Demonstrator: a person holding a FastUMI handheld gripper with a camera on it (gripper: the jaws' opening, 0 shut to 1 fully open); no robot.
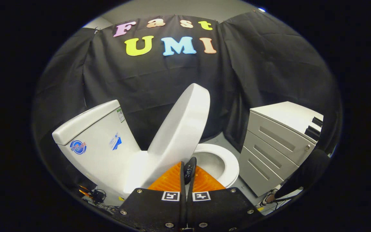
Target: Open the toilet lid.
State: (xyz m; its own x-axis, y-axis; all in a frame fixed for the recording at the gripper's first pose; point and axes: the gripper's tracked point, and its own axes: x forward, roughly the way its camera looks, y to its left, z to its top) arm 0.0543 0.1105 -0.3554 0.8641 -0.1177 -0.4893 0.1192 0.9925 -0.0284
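**Toilet lid raised, gripper closed just in front of it**

A white toilet is seen from the gripper view, tilted by the camera's angle. The toilet lid (181, 129) is lifted well off the seat and leans back toward the tank (92, 141), without yet resting against it. The lid rises just ahead of the fingers, its lower edge close to them; whether it is touched cannot be told. The seat ring (229, 164) and the bowl's opening are exposed beyond and to the right of the fingers.

The gripper (186, 172) is seen at the bottom of the view with its fingers brought together, only a thin slit left between them. Nothing is seen clamped between them.

To the right of the toilet, a grey drawer cabinet (275, 145) is placed, with a narrow strip of floor left between its front corner and the seat ring. A dark sleeve (304, 174) and a shoe of a person are visible in front of the cabinet. To the left, below the tank, a tangle of cables (93, 195) is lying on the floor.

Black cloth (262, 64) is hung behind and around everything, enclosing the space. Open room is left above the lid and between lid and tank, where a dark wedge of cloth is seen.
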